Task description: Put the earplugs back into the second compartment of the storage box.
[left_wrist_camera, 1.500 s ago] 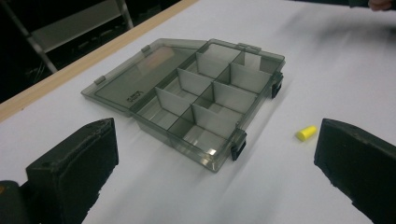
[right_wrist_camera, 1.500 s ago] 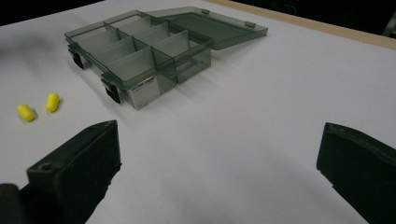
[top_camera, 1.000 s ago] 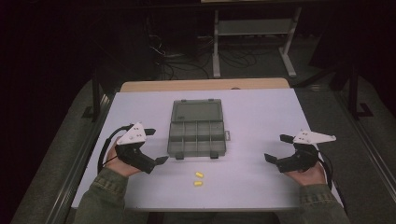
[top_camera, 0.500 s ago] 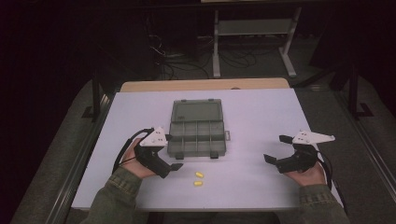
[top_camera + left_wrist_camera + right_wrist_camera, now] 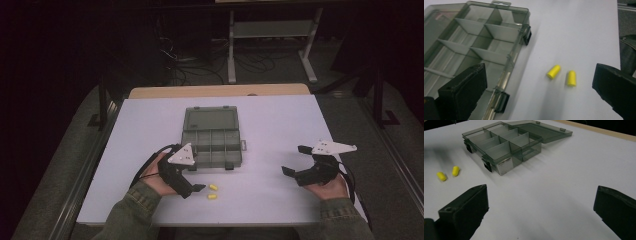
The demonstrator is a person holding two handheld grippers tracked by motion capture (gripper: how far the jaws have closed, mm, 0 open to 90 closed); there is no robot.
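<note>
A smoky grey compartment box (image 5: 212, 142) lies at the table's middle with its lid (image 5: 210, 119) folded back flat. Its dividers (image 5: 474, 47) show close up in the left gripper view, and the box (image 5: 506, 142) looks bare inside. Two yellow earplugs (image 5: 213, 187) (image 5: 211, 196) lie just in front of it. My left gripper (image 5: 196, 179) is open right beside them, jaws wide, with both earplugs (image 5: 553, 71) (image 5: 571, 78) ahead between them. My right gripper (image 5: 295, 160) rests open at the table's right, holding nothing; its view shows the earplugs (image 5: 442, 176) (image 5: 455, 170) far left.
The white tabletop (image 5: 280, 125) has a wooden strip (image 5: 220, 91) along its far edge. Behind the table on the dark floor stand a metal frame (image 5: 270, 45) and loose cables (image 5: 200, 70). Green sleeves (image 5: 135, 210) enter from the bottom.
My left gripper has moved right and slightly forward, from the table's left side to just beside the two earplugs. The right gripper has stayed put.
</note>
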